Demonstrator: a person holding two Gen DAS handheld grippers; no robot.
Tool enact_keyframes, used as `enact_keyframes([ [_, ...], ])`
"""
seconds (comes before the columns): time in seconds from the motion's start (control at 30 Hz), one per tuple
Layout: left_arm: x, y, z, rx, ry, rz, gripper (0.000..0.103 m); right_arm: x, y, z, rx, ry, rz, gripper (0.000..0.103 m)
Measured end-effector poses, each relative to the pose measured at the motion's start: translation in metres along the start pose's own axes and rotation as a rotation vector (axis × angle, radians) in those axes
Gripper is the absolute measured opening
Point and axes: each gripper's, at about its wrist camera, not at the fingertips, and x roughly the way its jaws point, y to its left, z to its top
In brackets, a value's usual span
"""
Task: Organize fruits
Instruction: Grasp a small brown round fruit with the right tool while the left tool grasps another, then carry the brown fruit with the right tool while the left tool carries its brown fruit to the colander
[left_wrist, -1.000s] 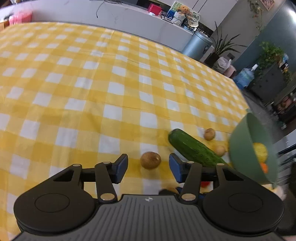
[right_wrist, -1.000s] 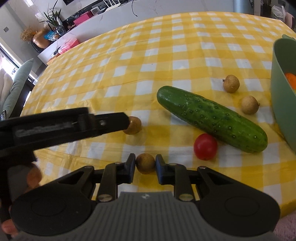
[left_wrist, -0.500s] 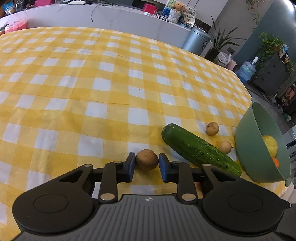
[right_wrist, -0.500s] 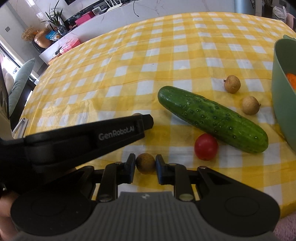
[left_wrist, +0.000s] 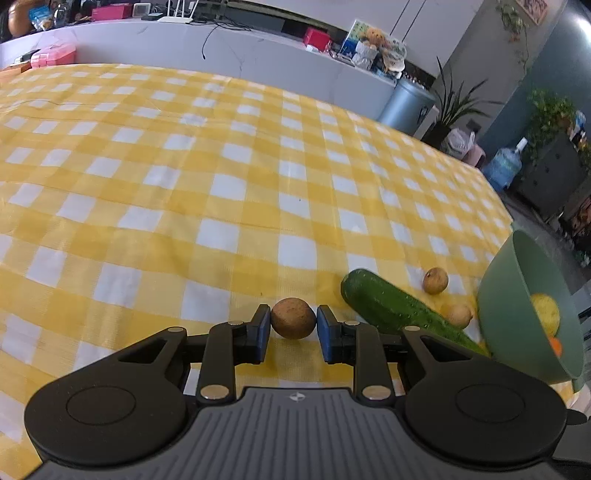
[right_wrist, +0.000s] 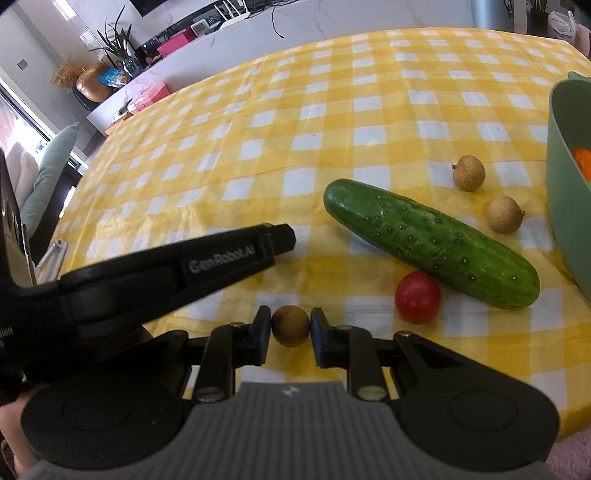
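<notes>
Two brown fruits near the table's front edge: left gripper (left_wrist: 293, 328) clamps one fruit (left_wrist: 293, 318), right gripper (right_wrist: 286, 334) clamps the other fruit (right_wrist: 290, 325). Cucumber (right_wrist: 428, 242), tomato (right_wrist: 417, 297) beside; bowl (right_wrist: 561, 192) at right edge. Far cloth (left_wrist: 184, 166) open.

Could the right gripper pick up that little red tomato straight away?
Probably not: the right gripper is already shut on a small brown fruit. The tomato lies uncovered nearby, touching the cucumber.

Bright daylight, fisheye-warped, slightly soft
</notes>
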Motion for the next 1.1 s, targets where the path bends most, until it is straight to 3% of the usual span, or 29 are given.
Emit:
enact_keyframes([
  [0.4,-0.033,-0.013,0.004,0.001,-0.108,-0.041,0.03,-0.041,-0.01,0.009,0.039,-0.107,0.081,0.019],
  [0.7,-0.074,-0.033,0.014,-0.006,-0.199,-0.01,0.03,-0.088,-0.037,0.014,0.113,-0.236,0.129,0.019],
  [0.87,-0.095,-0.058,0.017,0.058,-0.241,-0.04,0.03,-0.117,-0.07,0.017,0.203,-0.33,0.136,0.019],
  [1.1,-0.106,-0.119,0.012,0.219,-0.286,-0.019,0.03,-0.147,-0.121,0.008,0.351,-0.447,0.107,0.019],
])
